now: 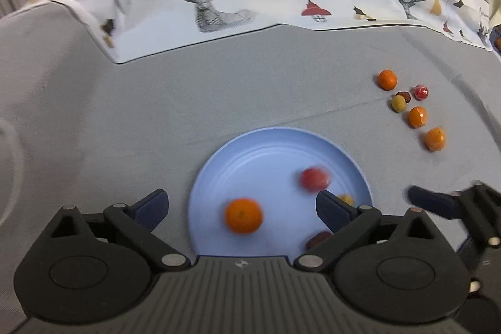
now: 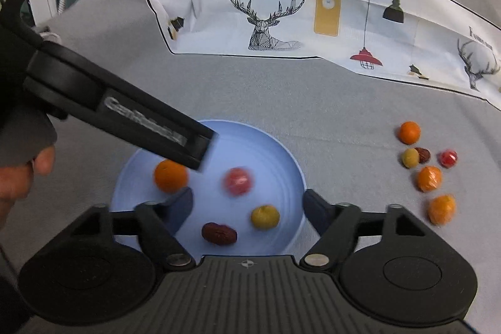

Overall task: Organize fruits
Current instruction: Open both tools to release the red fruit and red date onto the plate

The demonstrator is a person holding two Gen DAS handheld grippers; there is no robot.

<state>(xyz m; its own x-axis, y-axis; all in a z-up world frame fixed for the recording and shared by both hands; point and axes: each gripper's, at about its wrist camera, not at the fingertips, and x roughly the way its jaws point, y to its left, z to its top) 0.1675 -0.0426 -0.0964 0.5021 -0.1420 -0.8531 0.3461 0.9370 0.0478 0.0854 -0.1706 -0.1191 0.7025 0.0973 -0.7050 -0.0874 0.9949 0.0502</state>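
While both grippers agape: four fruits on blue plate

Ahead of the right gripper, bare grey cloth lies open beyond the blue plate. To its left, the left gripper reaches over the plate; to its right, scattered fruits dot the cloth.

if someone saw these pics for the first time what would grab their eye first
The pale blue plate in the middle of the grey cloth stands out first, holding an orange, a blurred red fruit, a yellow-green fruit and a dark red date. To its right, six more small fruits lie loose on the cloth. Behind, a white cloth printed with deer heads and lamps runs across the back.
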